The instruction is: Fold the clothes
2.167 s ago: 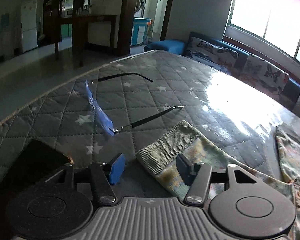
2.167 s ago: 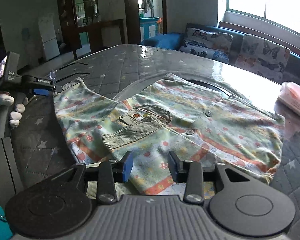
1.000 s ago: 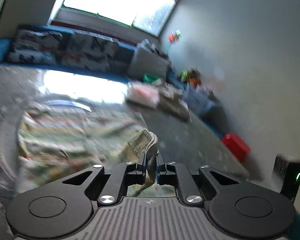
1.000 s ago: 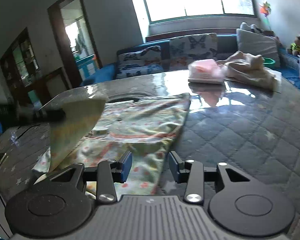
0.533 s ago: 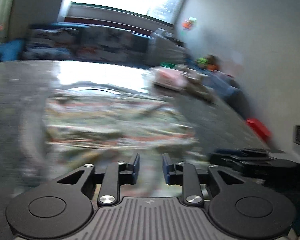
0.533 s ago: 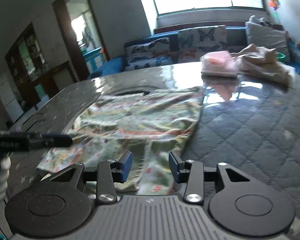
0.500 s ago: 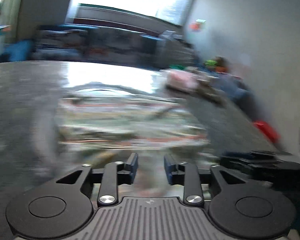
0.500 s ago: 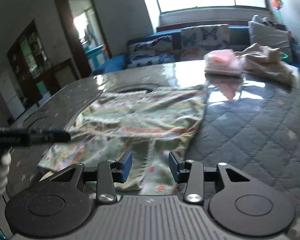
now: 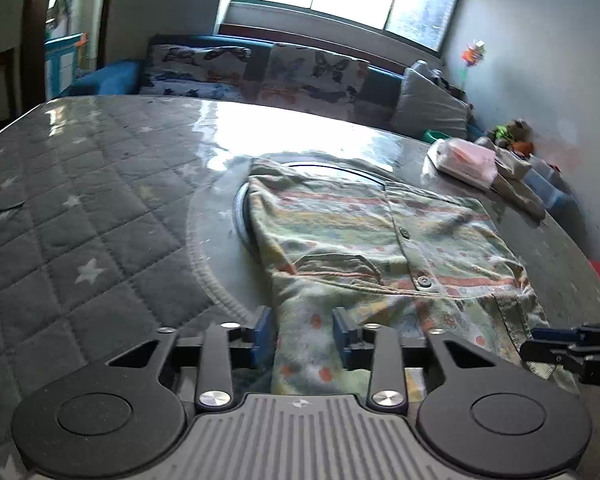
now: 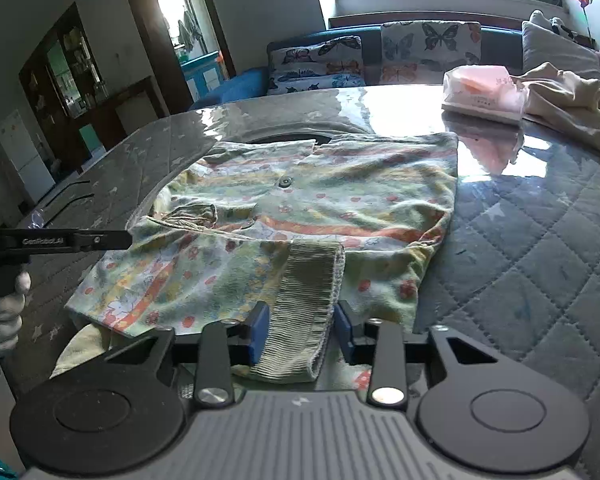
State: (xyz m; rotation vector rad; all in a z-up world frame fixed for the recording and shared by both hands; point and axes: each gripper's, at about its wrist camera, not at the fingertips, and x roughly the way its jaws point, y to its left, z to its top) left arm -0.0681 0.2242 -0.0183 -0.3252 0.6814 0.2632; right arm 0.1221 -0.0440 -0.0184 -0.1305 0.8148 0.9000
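Left wrist view: quilted grey table with white stars fills the left side, glossy where the window light strikes it. At the middle, the left gripper has its blue pads spread apart, with the near edge of the shirt lying between them; neither pad presses the cloth. The shirt is pale green with orange and red print, lying flat on the table, one sleeve folded across its front, two buttons showing along the placket. To the right, a pink pack and a beige cloth sit near the far table edge. At the far right edge, the black tip of the right gripper hangs just beside the shirt's ribbed cuff.

Right wrist view: at the far left, a gloved hand grips the handle of the left gripper, whose arm reaches level to the shirt's left edge. Behind it, a pair of glasses lies on the table. In the middle, the right gripper is spread wide, its blue pads either side of the ribbed cuff of the folded-over sleeve; the cuff lies loose between them, not pinched. To the right, the bare quilted top, and beyond it the pink pack beside the beige cloth, well apart from the shirt. A sofa with butterfly cushions runs behind, under the window.
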